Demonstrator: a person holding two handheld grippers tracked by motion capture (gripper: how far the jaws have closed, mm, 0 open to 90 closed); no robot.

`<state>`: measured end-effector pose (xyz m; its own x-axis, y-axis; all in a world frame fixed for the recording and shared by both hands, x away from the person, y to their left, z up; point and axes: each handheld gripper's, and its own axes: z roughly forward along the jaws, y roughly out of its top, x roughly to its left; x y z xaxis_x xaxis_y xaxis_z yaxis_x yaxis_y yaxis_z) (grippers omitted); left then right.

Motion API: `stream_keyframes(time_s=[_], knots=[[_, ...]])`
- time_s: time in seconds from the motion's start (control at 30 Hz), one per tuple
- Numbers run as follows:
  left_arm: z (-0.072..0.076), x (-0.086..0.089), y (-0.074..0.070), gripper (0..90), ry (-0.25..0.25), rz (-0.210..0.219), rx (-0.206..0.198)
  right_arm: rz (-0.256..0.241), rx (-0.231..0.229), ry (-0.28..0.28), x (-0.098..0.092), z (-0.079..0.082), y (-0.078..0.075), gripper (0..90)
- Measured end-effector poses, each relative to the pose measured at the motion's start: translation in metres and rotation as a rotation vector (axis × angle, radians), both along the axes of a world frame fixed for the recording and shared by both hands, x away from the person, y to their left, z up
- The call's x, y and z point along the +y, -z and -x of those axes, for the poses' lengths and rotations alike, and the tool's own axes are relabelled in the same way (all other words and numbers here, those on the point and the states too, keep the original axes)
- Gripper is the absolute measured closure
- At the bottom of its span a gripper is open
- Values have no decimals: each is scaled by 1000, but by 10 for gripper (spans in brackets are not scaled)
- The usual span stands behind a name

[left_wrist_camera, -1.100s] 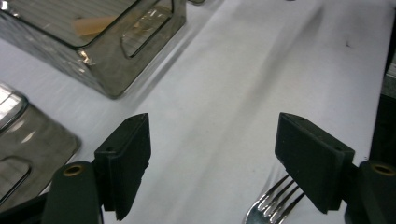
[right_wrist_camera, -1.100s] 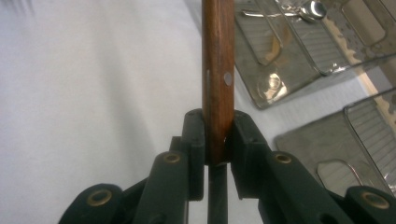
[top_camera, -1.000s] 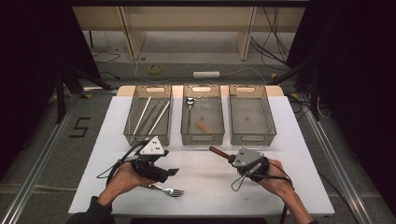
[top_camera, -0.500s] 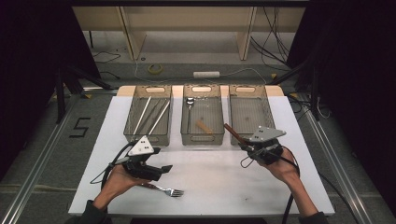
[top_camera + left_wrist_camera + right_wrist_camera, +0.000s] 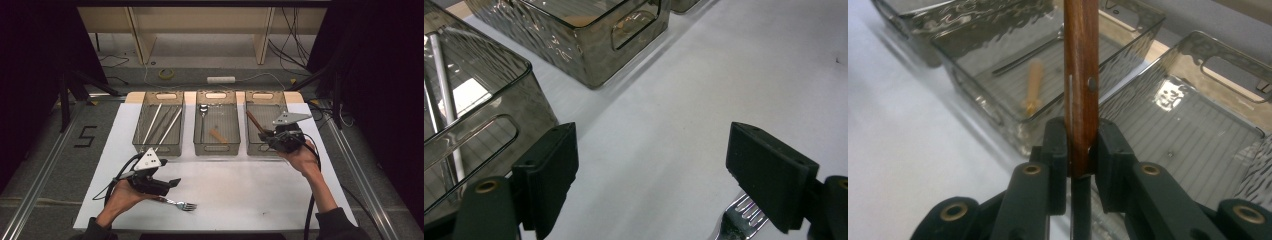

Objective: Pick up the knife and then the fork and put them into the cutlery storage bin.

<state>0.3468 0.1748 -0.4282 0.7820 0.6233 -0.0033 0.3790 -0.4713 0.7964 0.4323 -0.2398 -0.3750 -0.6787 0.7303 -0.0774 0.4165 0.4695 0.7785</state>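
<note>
1. Right gripper (image 5: 1082, 150): fingers closed on the wooden handle (image 5: 1081, 75) of a utensil, clamped near its lower end. The handle runs straight up and away from the fingers. What sits at its far end I can't tell.
2. In the high view the right gripper (image 5: 263, 136) sits over the near edge of the right bin (image 5: 266, 107), with the wooden handle (image 5: 253, 121) angling out from the fingers over that bin.
3. Beyond the right fingers, to the left: middle bin (image 5: 1013, 60) with a small wooden piece (image 5: 1033, 85) and a thin metal utensil inside. To the right: the right bin (image 5: 1188, 125), ribbed floor visible.
4. Left gripper (image 5: 659, 175): fingers wide open, nothing between them, low over the white tabletop (image 5: 684, 100).
5. Fork (image 5: 739, 222) lies on the tabletop just by the right-hand finger of the left gripper, tines partly hidden behind it. In the high view the fork (image 5: 181, 204) is just beside the left gripper (image 5: 172, 183), toward the person.
6. Ahead-left of the left fingers: left bin (image 5: 479, 130) with long metal rods (image 5: 444, 95) inside.
</note>
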Motion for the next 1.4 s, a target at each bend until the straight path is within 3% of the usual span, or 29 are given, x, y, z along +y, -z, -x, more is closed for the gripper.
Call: stream_keyframes(time_s=[0.1, 0.33, 0.57, 0.73, 0.93, 1.4], knots=[[0, 5, 0, 203, 4, 41, 20, -3, 12, 28, -2, -10, -1, 777], [1, 10, 2, 203, -16, 21, 10, -20, 37, 65, -1, -34, -8, 777], [3, 13, 5, 203, -24, 45, 20, -17, 49, 105, 2, -62, -13, 777], [3, 15, 6, 198, -26, 58, 16, -5, 58, 125, 3, -72, -17, 776], [3, 14, 8, 198, -25, 68, 23, -42, 76, 156, -1, -83, -18, 776], [3, 13, 9, 194, -17, 63, 27, -27, 94, 243, 1, -102, 1, 775]])
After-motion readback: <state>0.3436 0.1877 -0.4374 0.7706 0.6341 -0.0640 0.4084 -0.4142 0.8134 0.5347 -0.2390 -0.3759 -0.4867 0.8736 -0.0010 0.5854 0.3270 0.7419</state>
